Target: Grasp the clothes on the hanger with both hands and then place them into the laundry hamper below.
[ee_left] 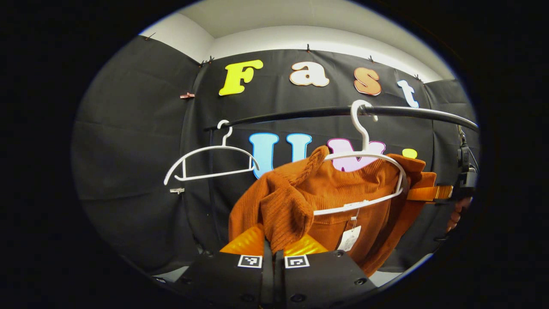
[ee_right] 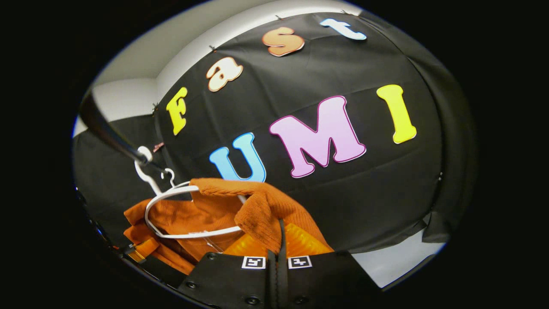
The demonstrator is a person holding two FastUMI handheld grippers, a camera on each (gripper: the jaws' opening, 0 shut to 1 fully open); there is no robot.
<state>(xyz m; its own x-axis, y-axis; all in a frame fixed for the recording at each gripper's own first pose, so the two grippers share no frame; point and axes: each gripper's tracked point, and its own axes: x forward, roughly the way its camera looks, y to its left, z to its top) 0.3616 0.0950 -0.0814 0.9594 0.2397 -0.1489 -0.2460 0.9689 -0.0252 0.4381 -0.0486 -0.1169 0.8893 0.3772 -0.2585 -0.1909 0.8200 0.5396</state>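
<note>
An orange knit sweater hangs on a white hanger hooked over a black rail. My left gripper is shut on a bunched fold of the sweater's near shoulder. A paper tag dangles from the sweater's inside. In the right gripper view, my right gripper is shut on the other shoulder of the sweater, beside the hanger and under the rail. The right gripper also appears at the sweater's far side in the left gripper view.
An empty white hanger hangs on the same rail to the left of the sweater. Black cloth walls close in behind and at both sides. A strip of pale floor shows at the lower right.
</note>
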